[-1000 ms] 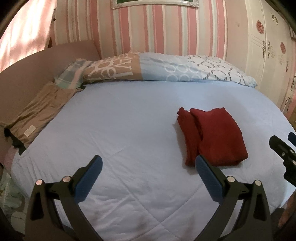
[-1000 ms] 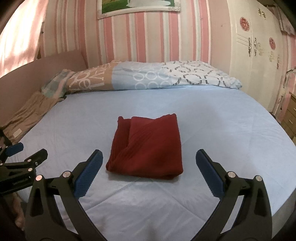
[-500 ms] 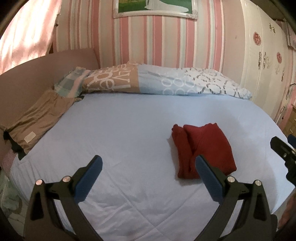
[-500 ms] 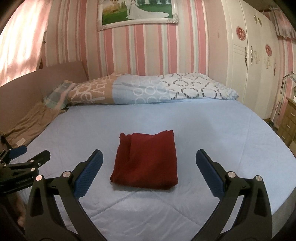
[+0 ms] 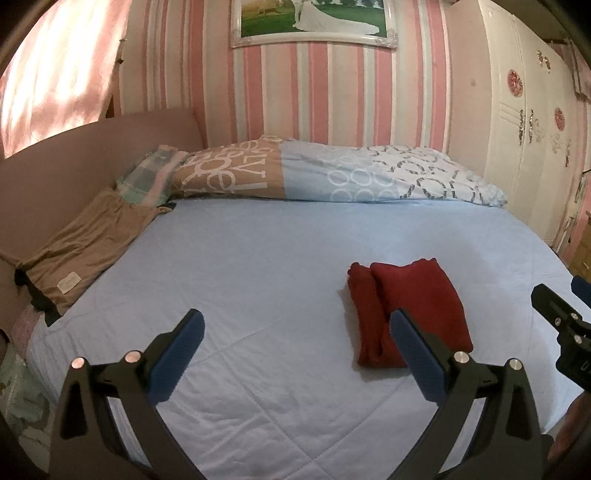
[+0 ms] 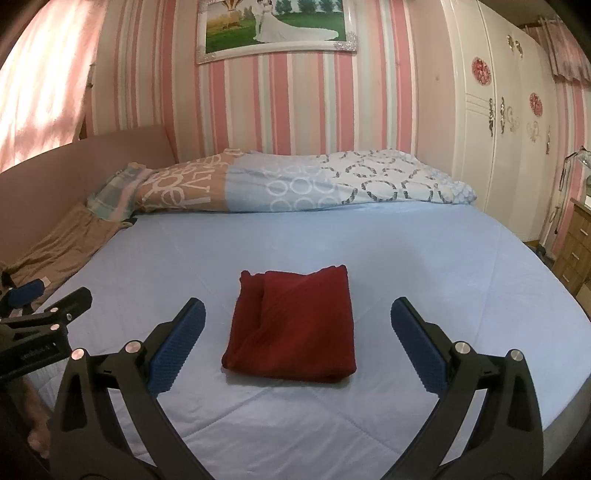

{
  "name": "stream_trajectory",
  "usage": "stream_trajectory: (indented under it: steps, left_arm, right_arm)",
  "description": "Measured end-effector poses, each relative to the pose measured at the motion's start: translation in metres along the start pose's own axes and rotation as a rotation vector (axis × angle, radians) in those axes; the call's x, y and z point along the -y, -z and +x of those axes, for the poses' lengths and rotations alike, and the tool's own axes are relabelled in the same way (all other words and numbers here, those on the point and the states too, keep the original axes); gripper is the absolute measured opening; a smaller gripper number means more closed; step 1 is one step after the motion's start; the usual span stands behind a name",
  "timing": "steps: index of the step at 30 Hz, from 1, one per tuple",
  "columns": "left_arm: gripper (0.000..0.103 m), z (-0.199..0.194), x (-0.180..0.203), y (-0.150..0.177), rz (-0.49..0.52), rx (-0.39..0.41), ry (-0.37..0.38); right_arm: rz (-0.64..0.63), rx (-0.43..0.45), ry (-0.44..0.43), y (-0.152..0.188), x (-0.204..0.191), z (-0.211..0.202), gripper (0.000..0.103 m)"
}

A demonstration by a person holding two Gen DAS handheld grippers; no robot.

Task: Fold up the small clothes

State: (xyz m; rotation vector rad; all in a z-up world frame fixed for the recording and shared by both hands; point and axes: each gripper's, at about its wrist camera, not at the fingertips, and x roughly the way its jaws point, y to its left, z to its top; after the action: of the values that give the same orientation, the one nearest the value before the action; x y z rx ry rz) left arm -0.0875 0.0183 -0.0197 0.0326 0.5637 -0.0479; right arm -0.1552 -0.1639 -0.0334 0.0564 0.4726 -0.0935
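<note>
Both my left gripper [image 5: 291,350] and right gripper [image 6: 297,345] have fingers spread wide, released, holding nothing, hovering above the bed [image 6: 443,258] low in frame. The red garment [image 6: 295,325] lies folded at frame center between my right fingers, looks done. Next likely the brown garment [image 5: 81,251], far left.

left gripper [image 5: 295,354] jaws wide apart; right gripper [image 6: 297,349] likewise — both empty

Home bedroom, bed [image 6: 369,236], pillows [image 6: 295,181], wardrobe [image 6: 495,122], wedding photo [image 6: 273,26]
</note>
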Motion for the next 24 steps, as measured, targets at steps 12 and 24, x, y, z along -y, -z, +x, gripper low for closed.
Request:
stream_trajectory:
  steps: [12,24]
  left_arm:
    - [0.101,-0.0021,-0.0001,-0.0026,0.001,-0.004,-0.022]
    - [0.101,-0.0033,0.0037,-0.0045,0.010,0.001,-0.024]
  right_arm:
    - [-0.007,0.010,0.005,-0.0010,-0.0021,0.0000,0.100]
    - [-0.007,0.014,0.008,-0.0018,-0.0029,0.0001,0.100]
